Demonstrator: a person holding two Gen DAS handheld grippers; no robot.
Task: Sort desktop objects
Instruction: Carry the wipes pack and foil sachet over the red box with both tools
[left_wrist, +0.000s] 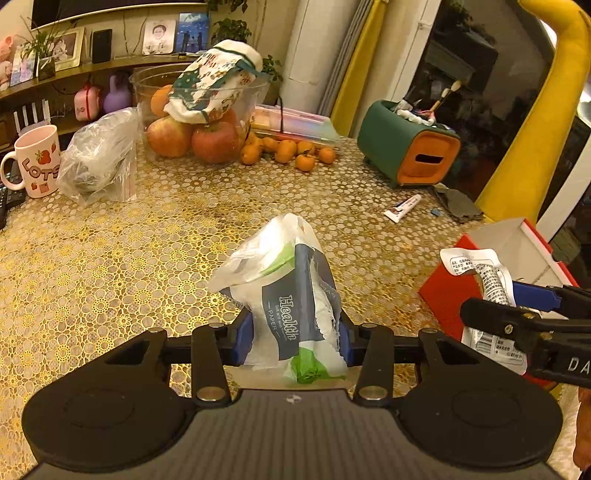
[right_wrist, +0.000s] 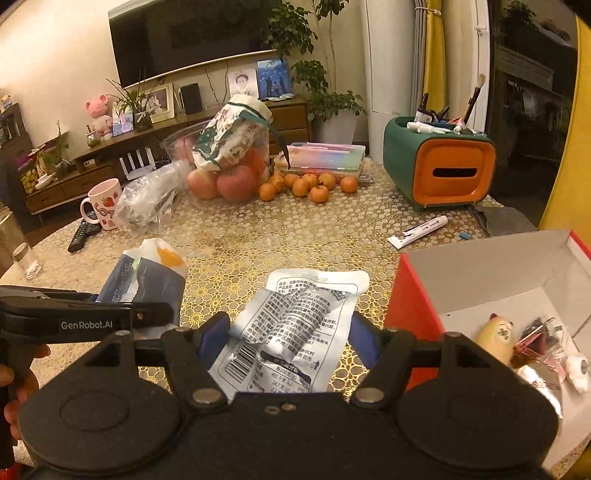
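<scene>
My left gripper (left_wrist: 295, 336) is shut on a crumpled tissue pack (left_wrist: 291, 295) marked "Health Paper", held above the gold-patterned table (left_wrist: 129, 258). The pack also shows in the right wrist view (right_wrist: 147, 284). My right gripper (right_wrist: 288, 343) is shut on a white printed snack packet (right_wrist: 295, 325), which also shows at the right of the left wrist view (left_wrist: 484, 280). A red box with a white inside (right_wrist: 491, 280) sits just right of the right gripper; it holds a small chick figure (right_wrist: 496, 334) and other small items.
A clear bowl of apples and oranges under a printed cloth (left_wrist: 203, 110), loose tangerines (right_wrist: 306, 186), a green-and-orange tissue holder (right_wrist: 439, 166), a toothpaste tube (right_wrist: 417, 230), a pink mug (left_wrist: 37, 160), a plastic bag (left_wrist: 99, 155), a remote (right_wrist: 83, 236) and a glass (right_wrist: 22, 254).
</scene>
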